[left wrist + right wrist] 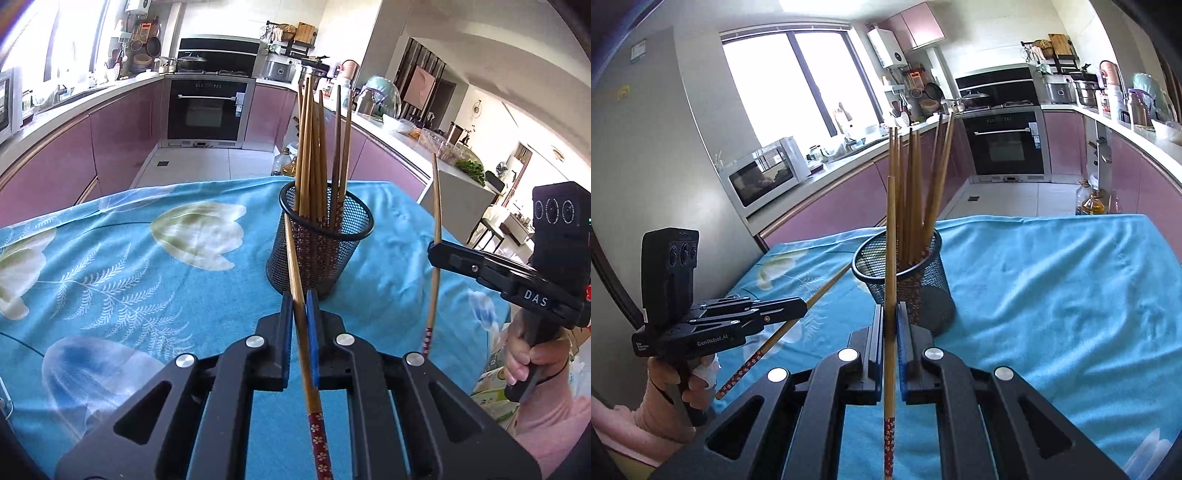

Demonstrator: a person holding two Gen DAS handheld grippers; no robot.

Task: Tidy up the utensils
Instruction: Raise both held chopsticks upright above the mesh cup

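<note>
A black mesh cup (pixel 319 247) stands on the blue flowered tablecloth (pixel 147 258) with several bamboo chopsticks (pixel 314 155) upright in it. My left gripper (pixel 299 299) is shut on one chopstick (pixel 295 266) just in front of the cup, its tip leaning against the cup's near wall. My right gripper (pixel 437 251) is shut on another chopstick (pixel 436 221), held nearly upright to the right of the cup. In the right wrist view the cup (pixel 905 273) sits just beyond my right gripper (pixel 890 314) and its chopstick (pixel 891 240); my left gripper (pixel 801 308) holds its chopstick (pixel 783 332) slanted at left.
The table ends close behind the cup (pixel 332 181). Pink kitchen cabinets (pixel 74 147), an oven (pixel 207 110) and cluttered counters (pixel 424 133) lie beyond. Oil bottles (pixel 1091 201) stand on the floor past the table's far edge. A microwave (pixel 764 177) sits on the left counter.
</note>
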